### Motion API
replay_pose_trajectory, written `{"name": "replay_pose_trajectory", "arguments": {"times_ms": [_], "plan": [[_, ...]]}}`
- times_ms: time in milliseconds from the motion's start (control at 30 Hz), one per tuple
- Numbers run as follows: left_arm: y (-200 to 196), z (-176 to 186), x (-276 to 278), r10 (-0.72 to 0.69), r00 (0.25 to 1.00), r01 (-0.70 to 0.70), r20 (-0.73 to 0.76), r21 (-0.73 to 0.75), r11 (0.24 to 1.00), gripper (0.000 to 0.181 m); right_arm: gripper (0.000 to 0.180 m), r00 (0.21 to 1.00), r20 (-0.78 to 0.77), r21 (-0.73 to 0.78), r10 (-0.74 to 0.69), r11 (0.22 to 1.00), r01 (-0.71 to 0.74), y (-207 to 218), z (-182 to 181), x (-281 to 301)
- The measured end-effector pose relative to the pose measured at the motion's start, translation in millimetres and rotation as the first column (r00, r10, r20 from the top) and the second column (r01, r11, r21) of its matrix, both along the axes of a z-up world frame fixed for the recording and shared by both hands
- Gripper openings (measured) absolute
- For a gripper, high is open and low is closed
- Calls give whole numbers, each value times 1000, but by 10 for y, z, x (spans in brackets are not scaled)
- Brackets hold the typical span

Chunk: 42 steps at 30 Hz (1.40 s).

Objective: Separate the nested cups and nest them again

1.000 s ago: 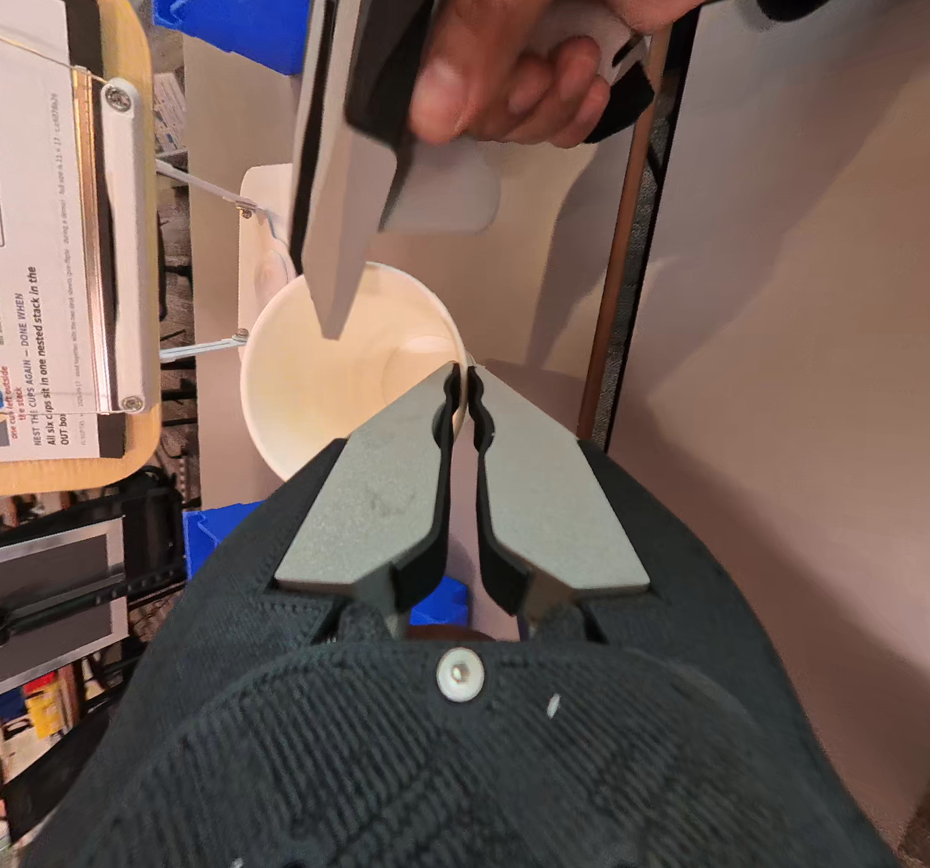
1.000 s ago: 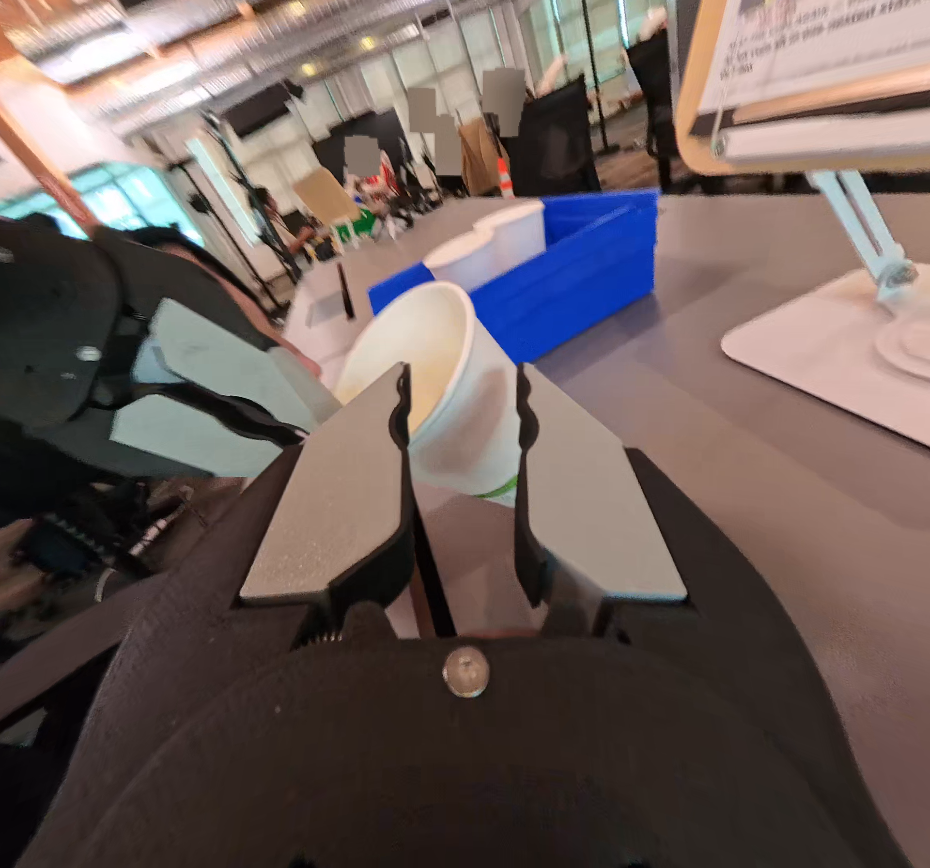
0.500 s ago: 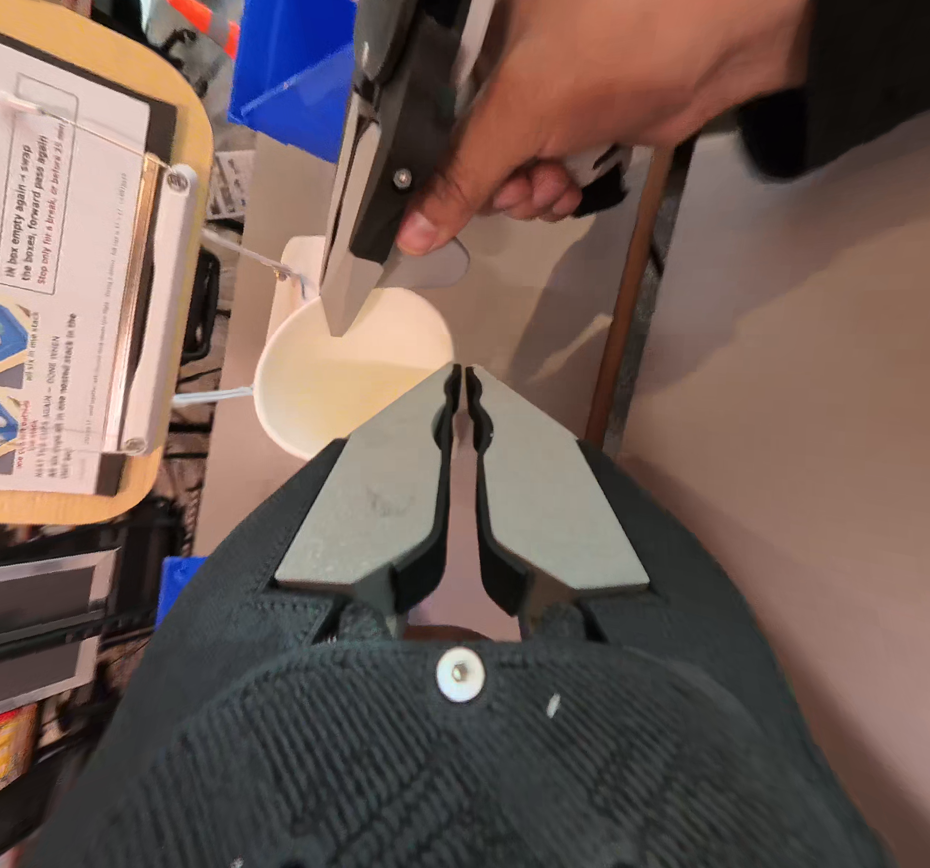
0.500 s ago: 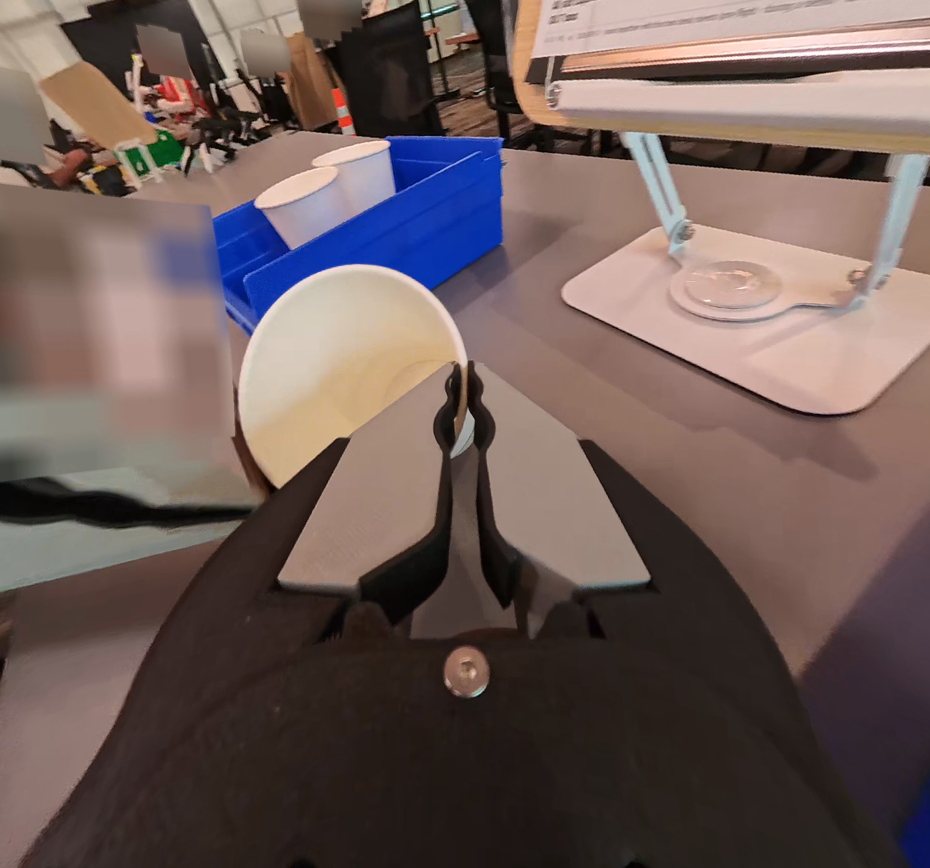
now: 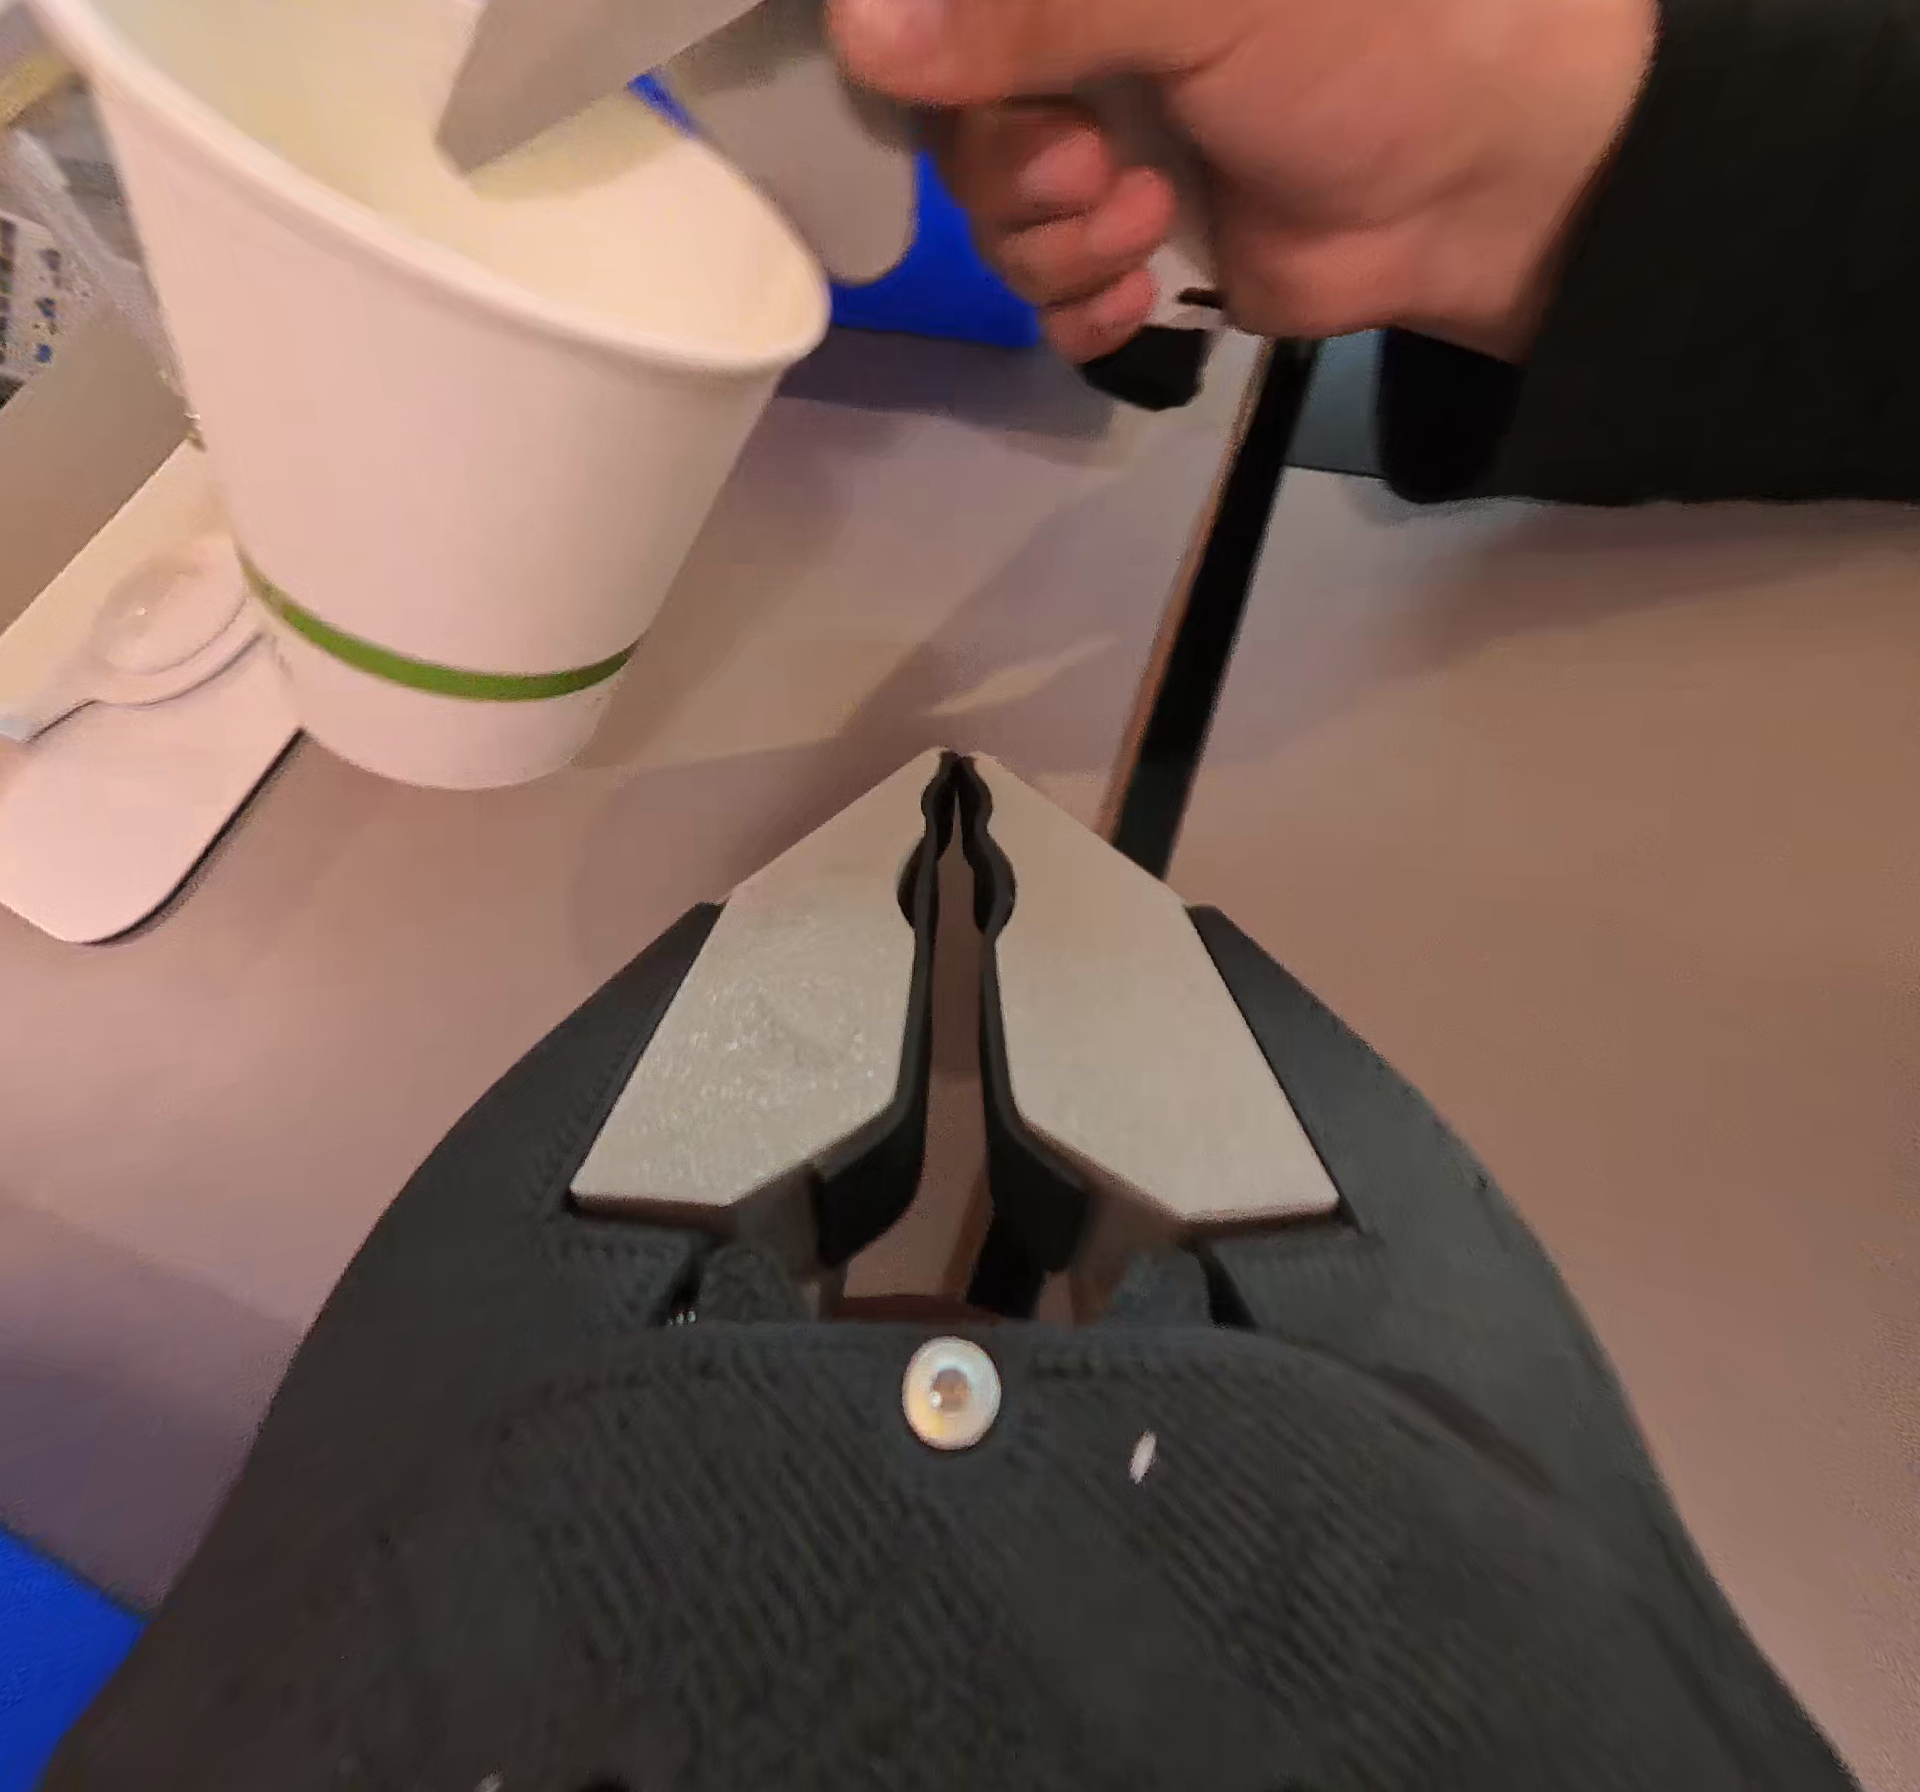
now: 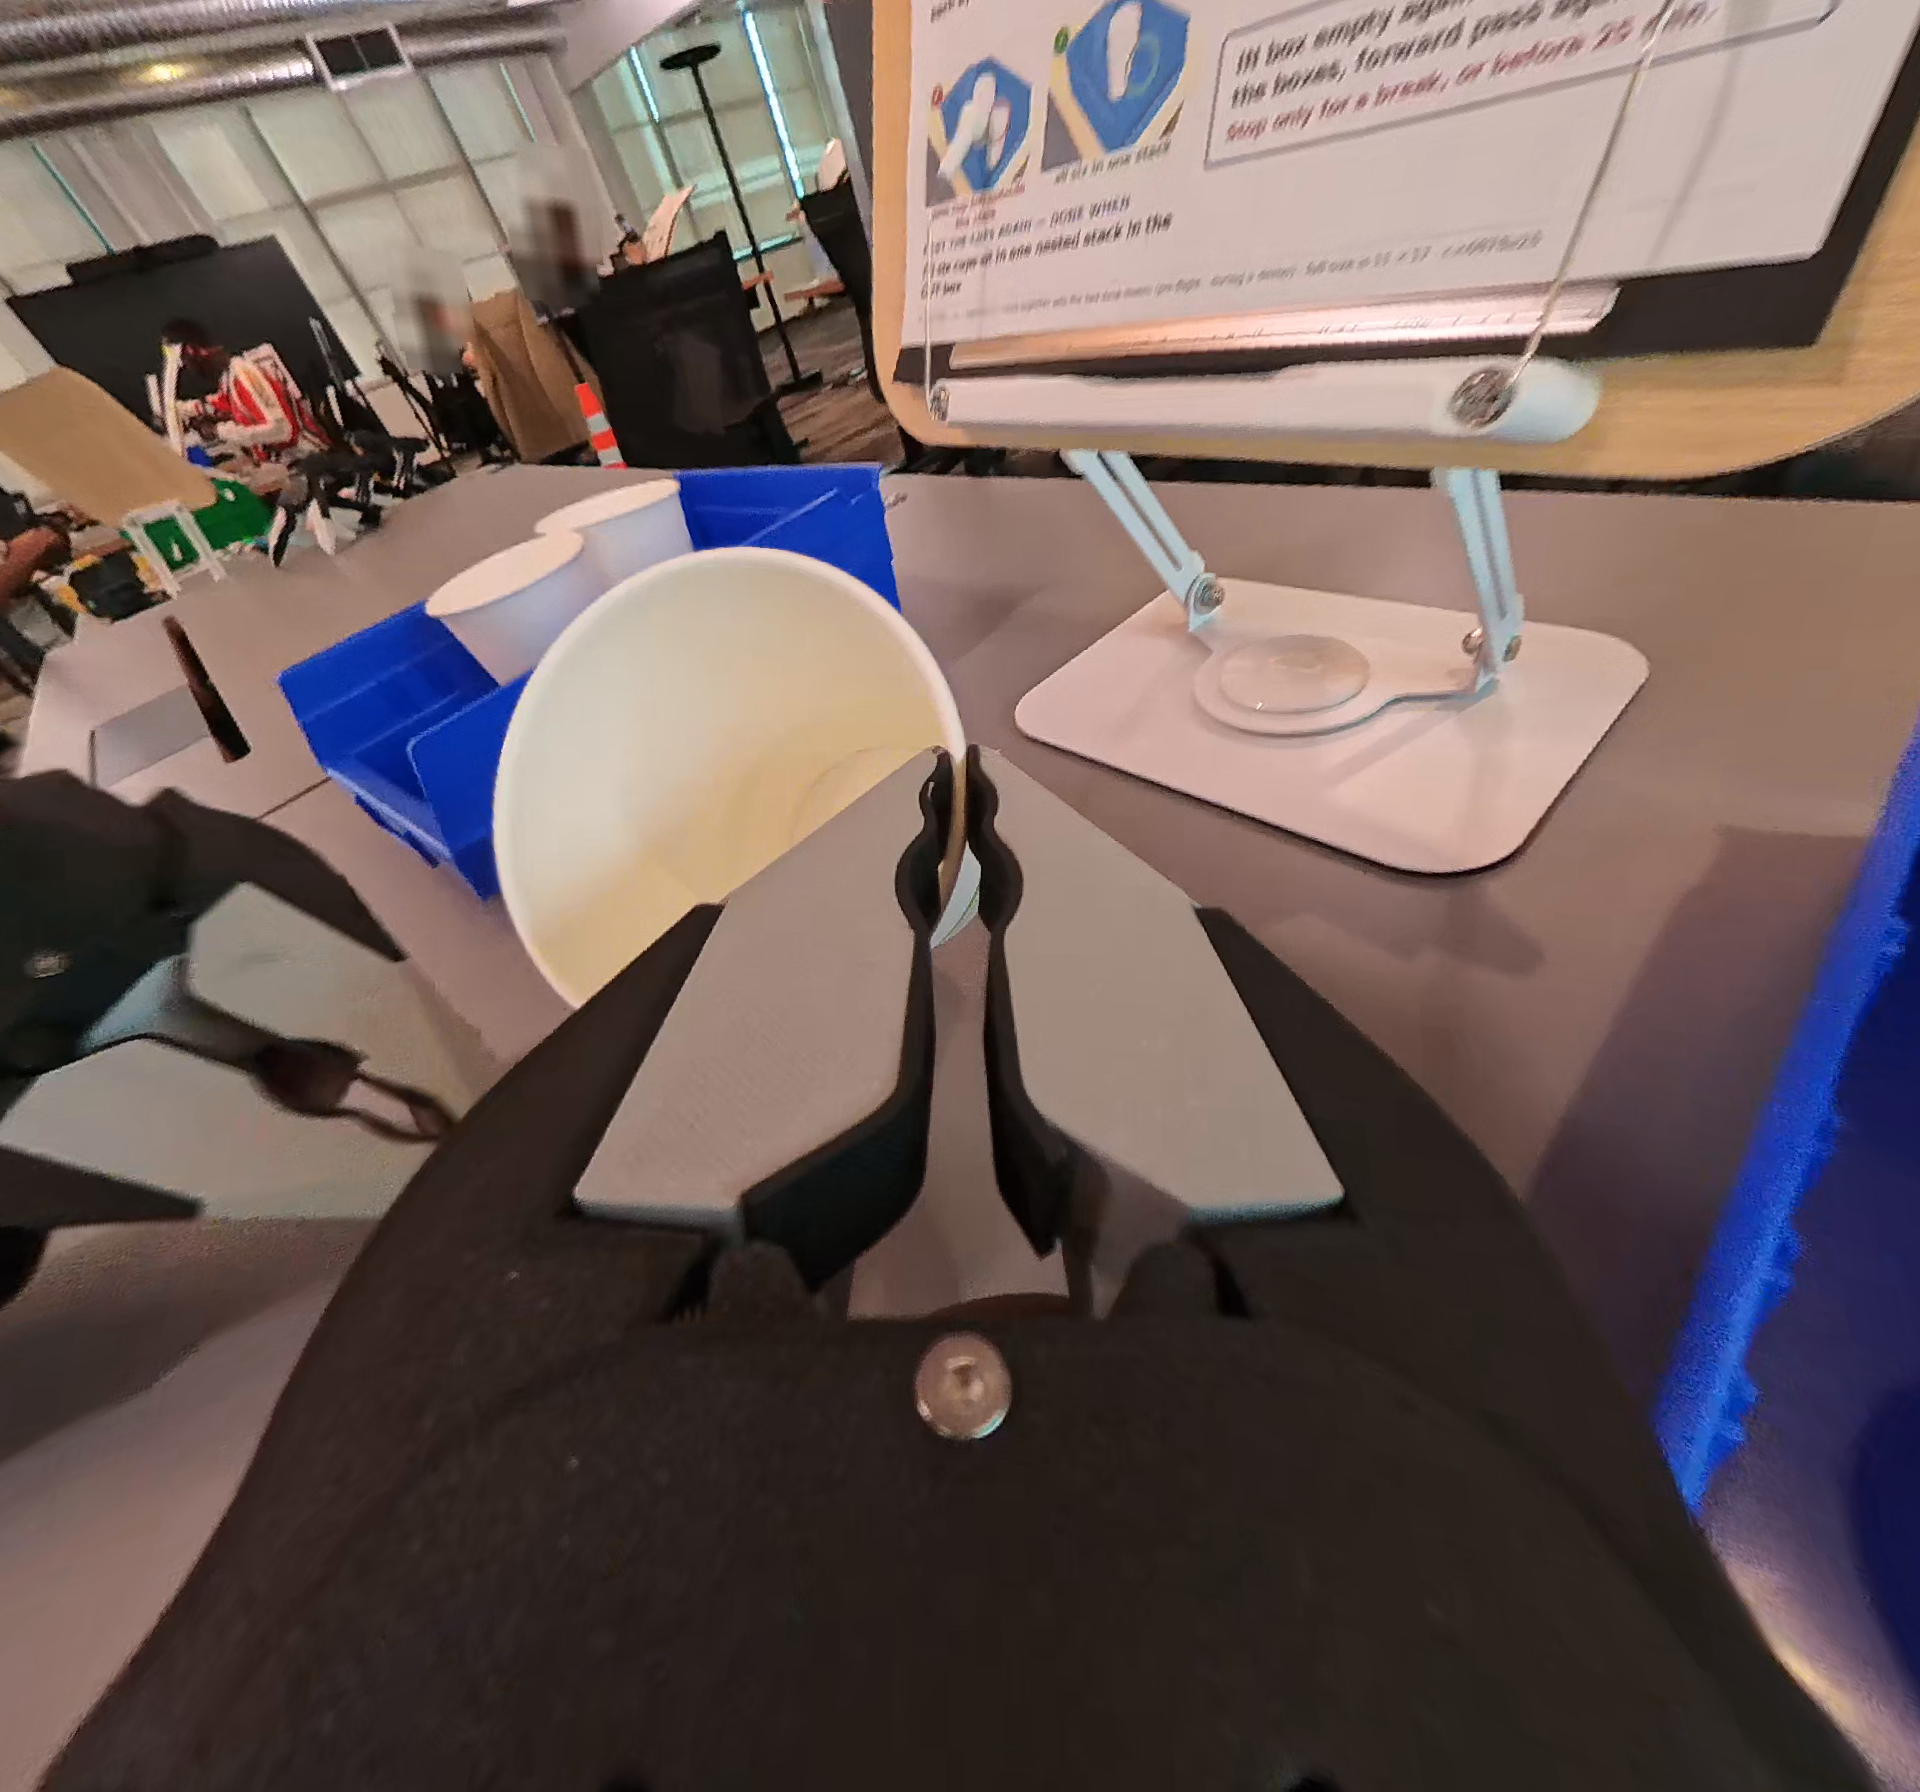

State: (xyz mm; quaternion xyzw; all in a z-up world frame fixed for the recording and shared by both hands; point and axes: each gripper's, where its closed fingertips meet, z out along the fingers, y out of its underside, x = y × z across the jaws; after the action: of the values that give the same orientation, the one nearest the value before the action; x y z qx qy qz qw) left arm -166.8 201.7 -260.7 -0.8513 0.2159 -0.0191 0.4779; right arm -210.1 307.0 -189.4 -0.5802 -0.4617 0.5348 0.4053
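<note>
A white paper cup with a green band hangs tilted above the grey table. My right gripper is shut on the cup at its rim, one finger inside and one outside; it also shows in the left wrist view, held by a hand. My left gripper is shut and empty, below and to the right of the cup, apart from it. It appears blurred at the left edge of the right wrist view. Two more white cups stand in a blue bin.
A white document stand holding a printed sheet stands behind and to the right of the cup. Another blue bin is at the right edge. A dark gap splits the table. People and equipment are far behind.
My right gripper closed on the cup's rim and lifted the cup. My left gripper came off the rim, stayed shut, and now sits lower, clear of the cup.
</note>
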Motion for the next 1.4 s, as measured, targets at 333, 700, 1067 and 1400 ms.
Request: {"name": "replay_pose_trajectory", "arguments": {"times_ms": [333,700,1067,1400], "plan": [[534,149,-248,31,996,-43,87,145,988,0,0,981,-185,38,-51,998,59,101,510,279],[405,33,-269,57,995,-66,78,118,991,0,0,946,-94,85,-310,944,318,1413,1371,1201],[415,-60,-261,67,998,-68,20,94,993,0,1,813,457,105,-361,930,353,2273,805,1391],[406,-69,-345,102,994,-107,49,98,990,0,24,766,492,180,-413,910,374,2280,647,1270]]}}
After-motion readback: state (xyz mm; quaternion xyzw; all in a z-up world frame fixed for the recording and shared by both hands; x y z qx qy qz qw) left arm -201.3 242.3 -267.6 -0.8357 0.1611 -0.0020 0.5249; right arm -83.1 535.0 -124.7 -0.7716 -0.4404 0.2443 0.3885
